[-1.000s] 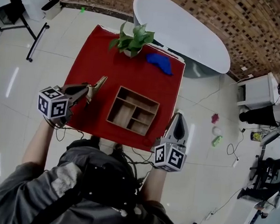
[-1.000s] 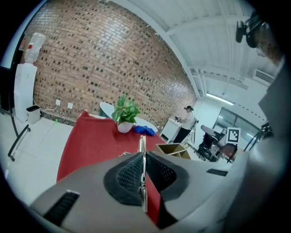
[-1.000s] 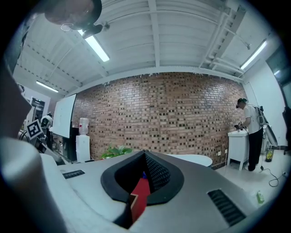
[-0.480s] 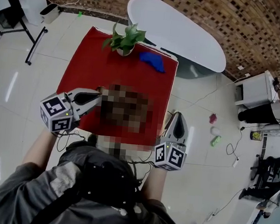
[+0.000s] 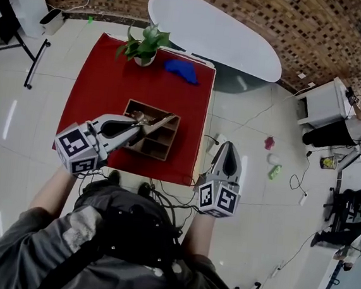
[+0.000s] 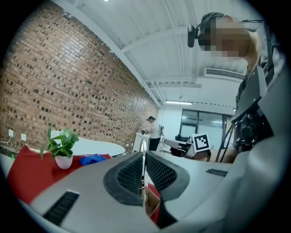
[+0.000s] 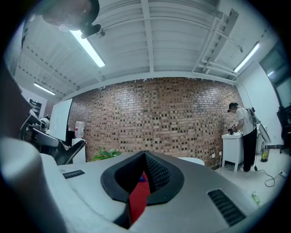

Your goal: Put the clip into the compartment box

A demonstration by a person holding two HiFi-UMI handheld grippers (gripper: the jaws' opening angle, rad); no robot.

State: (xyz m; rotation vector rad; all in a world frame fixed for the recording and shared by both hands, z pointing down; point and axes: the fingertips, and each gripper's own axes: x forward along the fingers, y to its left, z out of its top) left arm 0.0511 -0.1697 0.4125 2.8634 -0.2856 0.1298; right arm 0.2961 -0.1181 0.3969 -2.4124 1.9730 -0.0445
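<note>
The wooden compartment box (image 5: 157,146) sits on the red table (image 5: 104,82), near its front right. My left gripper (image 5: 139,126) reaches in from the left and is shut on a pale metal clip (image 5: 161,121). The clip sticks out past the fingertips and hangs over the box's middle. In the left gripper view the clip (image 6: 144,159) shows only as a thin edge between the closed pads, with a corner of the box (image 6: 152,207) below. My right gripper (image 5: 229,146) hovers off the table's right edge, over the floor. Its tips meet and nothing is between them (image 7: 145,154).
A potted plant (image 5: 142,45) and a blue cloth (image 5: 181,71) lie at the table's far edge. A white oval table (image 5: 216,36) stands behind. Cables and small items litter the floor (image 5: 270,165) on the right. A person (image 5: 344,121) works at a white cabinet.
My left gripper has carried the clip from the table's left side rightward and up, so it now hangs over the box. The right gripper has shifted a little.
</note>
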